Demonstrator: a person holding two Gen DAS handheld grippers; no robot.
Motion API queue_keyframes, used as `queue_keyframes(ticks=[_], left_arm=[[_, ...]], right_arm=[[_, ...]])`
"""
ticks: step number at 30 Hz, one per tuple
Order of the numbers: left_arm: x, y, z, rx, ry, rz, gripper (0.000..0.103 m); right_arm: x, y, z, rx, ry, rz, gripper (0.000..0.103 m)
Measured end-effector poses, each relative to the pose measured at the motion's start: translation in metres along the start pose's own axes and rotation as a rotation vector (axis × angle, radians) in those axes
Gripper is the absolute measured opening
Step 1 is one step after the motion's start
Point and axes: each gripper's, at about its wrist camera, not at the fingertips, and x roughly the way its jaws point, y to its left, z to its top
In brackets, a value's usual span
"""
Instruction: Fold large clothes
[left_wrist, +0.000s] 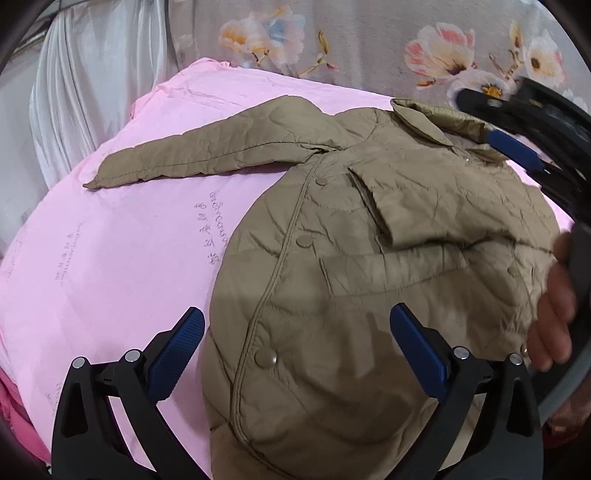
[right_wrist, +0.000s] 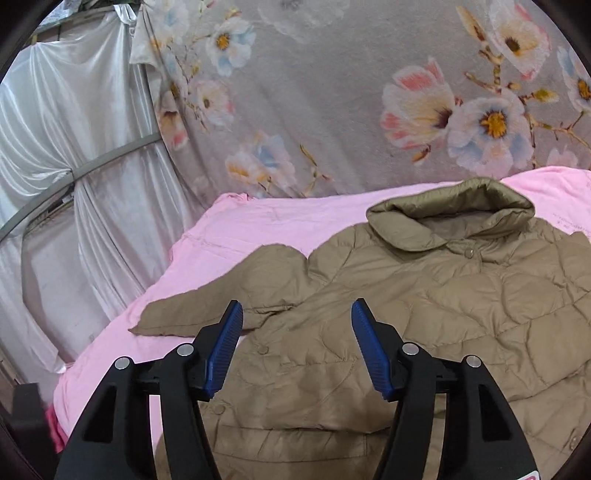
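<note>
Currently we hold both tools above a tan quilted jacket (right_wrist: 424, 295) spread front-up on a pink sheet (left_wrist: 110, 240) over the bed, collar (right_wrist: 454, 210) toward the floral hanging (right_wrist: 332, 92) behind. One sleeve (left_wrist: 207, 155) lies stretched out flat across the sheet, away from the body; the other side already lies folded across the chest, its cuff (left_wrist: 384, 206) resting near the snap placket. We judge the folding to be partway through, with the outstretched sleeve the likely next piece to bring in.

Left gripper (left_wrist: 295, 339): jaws wide apart, nothing between the pads, hovering over the jacket's lower front. Right gripper (right_wrist: 297, 339): jaws apart as well, empty, pointing toward the sleeve's join at the shoulder. In the left view, the right tool (left_wrist: 517, 122) sits by the collar, with the hand (left_wrist: 554, 302) that carries it at the frame's edge.

Laying the jacket flat keeps the padded layers from bunching, we think.
</note>
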Motion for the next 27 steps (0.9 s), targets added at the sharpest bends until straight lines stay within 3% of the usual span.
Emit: queue_keyframes(ticks=[3, 6, 9, 13, 17, 19, 21, 22, 24, 26, 27], left_arm=[[0.003, 0.002, 0.020, -0.054, 0.018, -0.096, 0.098], [0.014, -0.011, 0.042, -0.109, 0.043, -0.211, 0.098], [0.046, -0.037, 0.057, -0.142, 0.125, -0.295, 0.098], [0.087, -0.054, 0.063, -0.243, 0.227, -0.332, 0.098], [0.093, -0.058, 0.066, -0.327, 0.211, -0.322, 0.097], [0.094, -0.062, 0.070, -0.326, 0.215, -0.325, 0.085], [0.096, -0.070, 0.076, -0.282, 0.216, -0.313, 0.052], [0.096, -0.073, 0.078, -0.260, 0.214, -0.296, 0.046], [0.097, -0.076, 0.085, -0.216, 0.199, -0.267, 0.011], [0.094, -0.075, 0.092, -0.190, 0.175, -0.264, 0.002], [0.090, -0.074, 0.099, -0.176, 0.150, -0.260, 0.002]], right_arm=[[-0.030, -0.014, 0.010, 0.056, -0.058, -0.018, 0.061], [-0.062, -0.057, 0.010, 0.178, -0.092, -0.068, 0.062], [-0.090, -0.110, 0.002, 0.316, -0.112, -0.151, 0.063], [-0.113, -0.175, -0.015, 0.489, -0.109, -0.237, 0.063], [-0.116, -0.232, -0.032, 0.618, -0.081, -0.286, 0.063], [-0.108, -0.257, -0.038, 0.699, -0.061, -0.268, 0.063], [-0.099, -0.271, -0.043, 0.758, -0.051, -0.237, 0.063], [-0.093, -0.278, -0.043, 0.779, -0.048, -0.214, 0.063], [-0.083, -0.283, -0.042, 0.802, -0.050, -0.192, 0.061], [-0.074, -0.291, -0.037, 0.838, -0.061, -0.178, 0.055], [-0.070, -0.295, -0.035, 0.856, -0.067, -0.173, 0.046]])
